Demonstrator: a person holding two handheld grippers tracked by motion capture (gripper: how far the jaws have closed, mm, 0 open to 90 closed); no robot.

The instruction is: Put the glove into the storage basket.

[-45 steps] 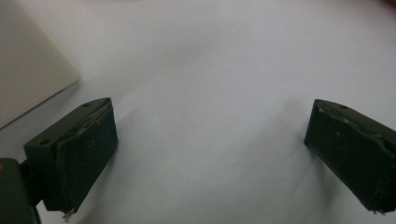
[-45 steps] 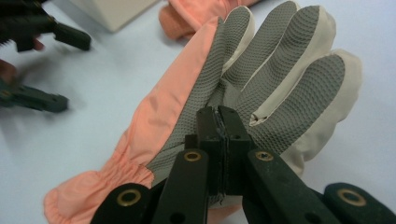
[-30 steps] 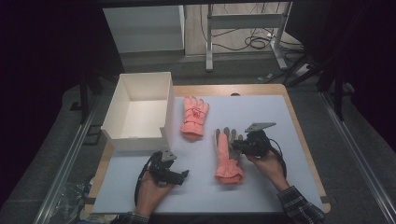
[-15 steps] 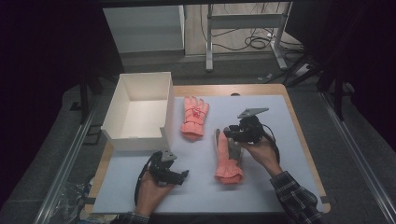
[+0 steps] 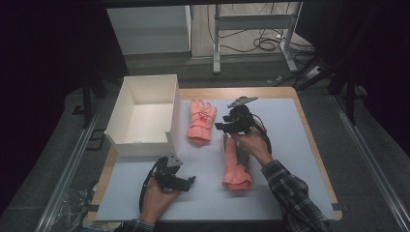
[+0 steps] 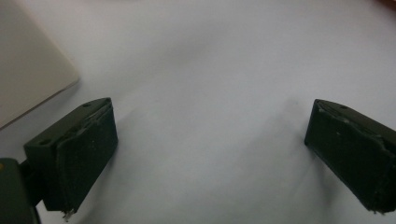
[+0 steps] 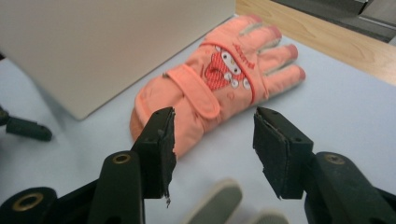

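With jaws apart, the right gripper (image 5: 227, 126) hovers between two orange gloves (image 5: 201, 120), the left gripper (image 5: 186, 182) gaping at seven o'clock.

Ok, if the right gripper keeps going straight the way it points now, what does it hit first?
Most likely the far orange glove: the right gripper has its jaws open and aimed at its cuff end, with the white box just beyond. Depth is hard to judge.

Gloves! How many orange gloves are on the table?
2. One orange glove lies flat beside the white box, fingers pointing away from the person. The other glove lies nearer the person, its finger end under the right gripper and hand.
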